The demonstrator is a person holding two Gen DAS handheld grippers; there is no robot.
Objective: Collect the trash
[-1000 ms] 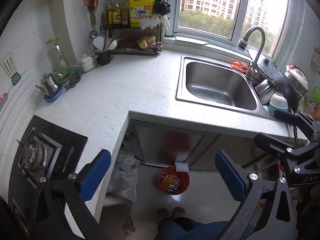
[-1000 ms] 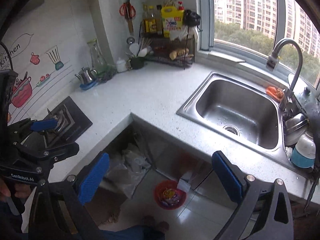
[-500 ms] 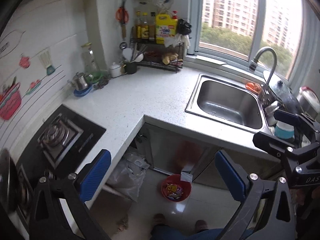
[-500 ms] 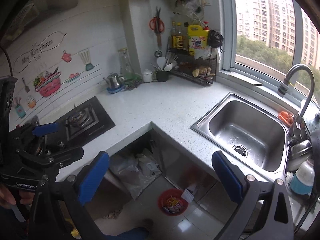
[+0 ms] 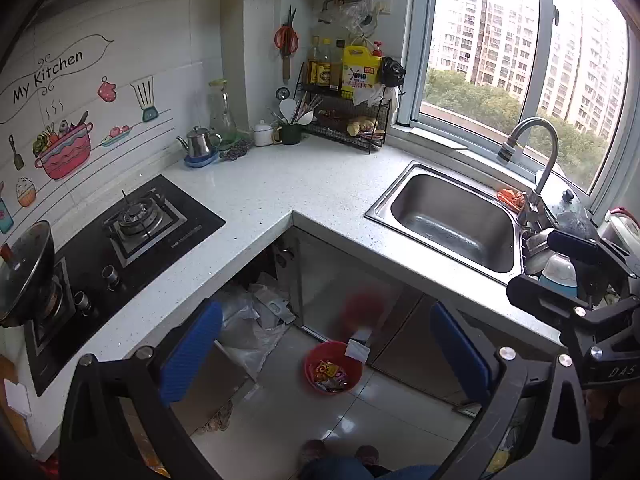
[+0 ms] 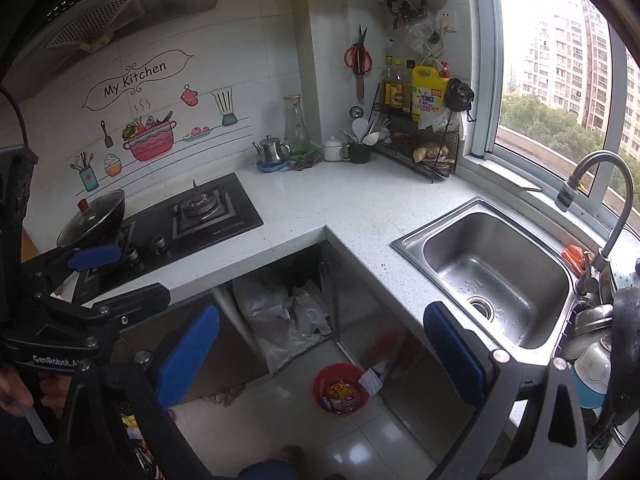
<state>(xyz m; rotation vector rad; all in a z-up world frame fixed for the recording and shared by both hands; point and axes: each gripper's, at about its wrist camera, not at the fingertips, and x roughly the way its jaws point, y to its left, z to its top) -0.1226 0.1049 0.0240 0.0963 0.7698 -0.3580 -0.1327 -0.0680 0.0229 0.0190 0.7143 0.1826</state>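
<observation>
Both claws higher above countertop [image 5: 280, 188]

left gripper [image 5: 326, 350] and right gripper [image 6: 320, 354] are both held side by side, raised, jaws spread wide, blue pads [image 5: 191, 350] gripping nothing.

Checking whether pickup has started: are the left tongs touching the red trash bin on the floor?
Apart. The left wrist view shows the left tongs open and empty, raised above counter level, with the red trash bin far below on the floor.
</observation>
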